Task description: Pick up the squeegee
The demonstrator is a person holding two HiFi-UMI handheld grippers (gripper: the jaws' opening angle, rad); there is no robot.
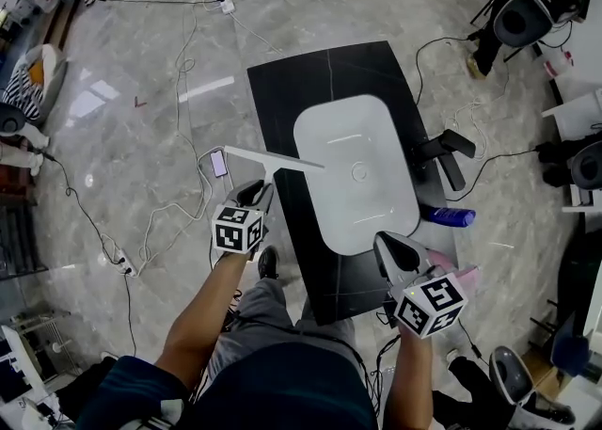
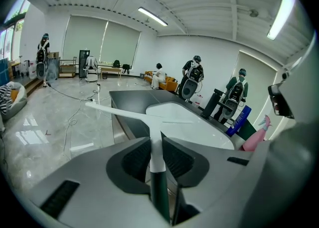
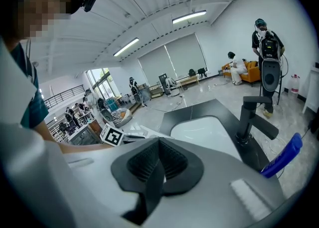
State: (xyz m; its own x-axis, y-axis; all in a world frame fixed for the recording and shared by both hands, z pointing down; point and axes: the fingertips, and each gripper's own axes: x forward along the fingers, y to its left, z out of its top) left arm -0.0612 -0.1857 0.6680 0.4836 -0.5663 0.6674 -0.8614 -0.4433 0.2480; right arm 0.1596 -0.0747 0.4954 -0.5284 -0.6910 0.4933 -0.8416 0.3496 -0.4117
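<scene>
Holding the squeegee [image 1: 273,161] by its handle, the left gripper [image 1: 256,191] sits at the left edge of the dark counter [image 1: 292,89]. In the left gripper view the jaws stand narrow, with both pads pressed on the white neck of the squeegee [image 2: 149,117] just above its dark grip. The white blade lies crosswise ahead of the left gripper [image 2: 155,144]. One end hangs out over the floor and the other reaches the left rim of the white sink [image 1: 357,136]. The blade looks lifted clear of the counter. The right gripper [image 1: 393,251] hangs over the near right part of the counter, well apart from the squeegee. In its own view the right gripper [image 3: 158,154] has its jaws together with nothing between them. A black faucet [image 1: 447,151] stands right of the sink, and a blue bottle [image 1: 450,216] lies near it. A phone [image 1: 218,163] and cables lie on the floor left of the counter.
</scene>
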